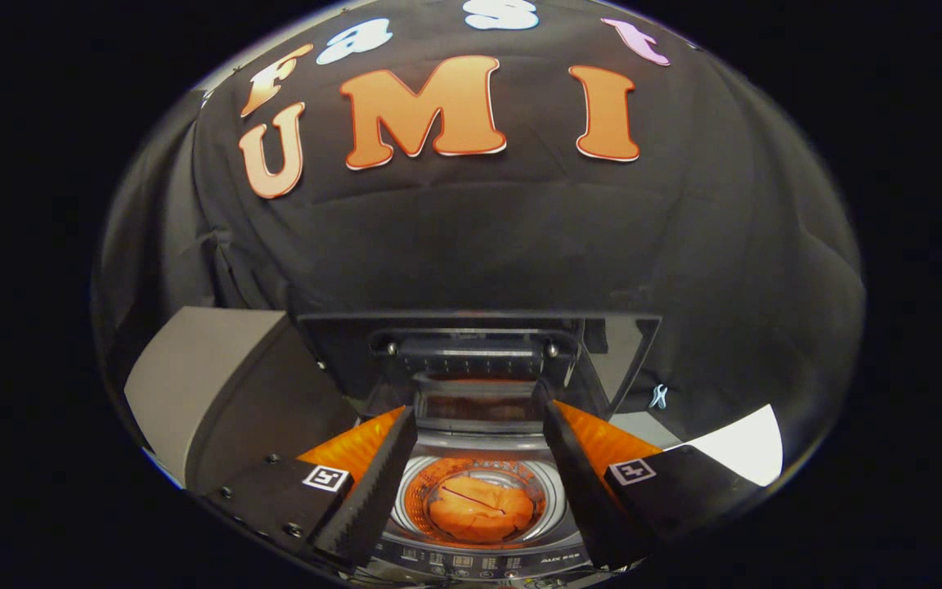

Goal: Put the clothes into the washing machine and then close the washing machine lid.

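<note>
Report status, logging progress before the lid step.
Gripper fingers open, holding nothing, above the washing machine. Orange clothes in the drum. Lid up, not yet closed. No obstruction seen.

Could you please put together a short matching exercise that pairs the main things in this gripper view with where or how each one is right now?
Things:
1. orange garment
2. washing machine lid
3. claw
4. control panel

States:
a. raised, standing up behind the opening
b. open, holding nothing
c. lying inside the drum
d. along the near edge of the machine, between the fingertips

Pairs: 1-c, 2-a, 3-b, 4-d
</note>
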The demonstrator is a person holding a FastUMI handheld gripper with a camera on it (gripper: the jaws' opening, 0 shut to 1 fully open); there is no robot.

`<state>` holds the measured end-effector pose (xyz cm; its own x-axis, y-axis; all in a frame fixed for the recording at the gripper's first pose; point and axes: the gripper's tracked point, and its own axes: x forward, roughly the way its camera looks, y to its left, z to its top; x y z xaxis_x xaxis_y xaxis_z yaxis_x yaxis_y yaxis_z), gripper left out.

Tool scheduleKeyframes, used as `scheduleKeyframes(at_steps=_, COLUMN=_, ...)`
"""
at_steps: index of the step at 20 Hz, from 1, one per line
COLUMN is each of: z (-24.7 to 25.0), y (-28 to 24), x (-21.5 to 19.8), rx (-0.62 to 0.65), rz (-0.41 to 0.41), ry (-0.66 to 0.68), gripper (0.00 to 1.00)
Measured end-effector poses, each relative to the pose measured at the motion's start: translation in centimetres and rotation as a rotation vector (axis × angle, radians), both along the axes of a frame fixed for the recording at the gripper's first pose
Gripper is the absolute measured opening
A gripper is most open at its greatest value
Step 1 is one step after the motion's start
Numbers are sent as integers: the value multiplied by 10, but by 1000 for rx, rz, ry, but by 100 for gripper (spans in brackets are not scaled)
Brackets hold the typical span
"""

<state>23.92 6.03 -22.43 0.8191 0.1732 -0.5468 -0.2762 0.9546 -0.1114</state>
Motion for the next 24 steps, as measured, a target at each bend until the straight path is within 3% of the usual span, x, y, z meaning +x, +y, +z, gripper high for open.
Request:
scheduleKeyframes(at_steps=8, z=51, y=39, x=75, rx=6, rz=-61, ry=-102, gripper=100)
scheduleKeyframes(at_steps=14, z=24, y=54, x=129, rx=-37, rz=-92, ry=-70, gripper=100)
scheduleKeyframes(at_steps=24, z=-6, y=49, x=141, rx=-68, rz=-139, ry=-33, gripper=100)
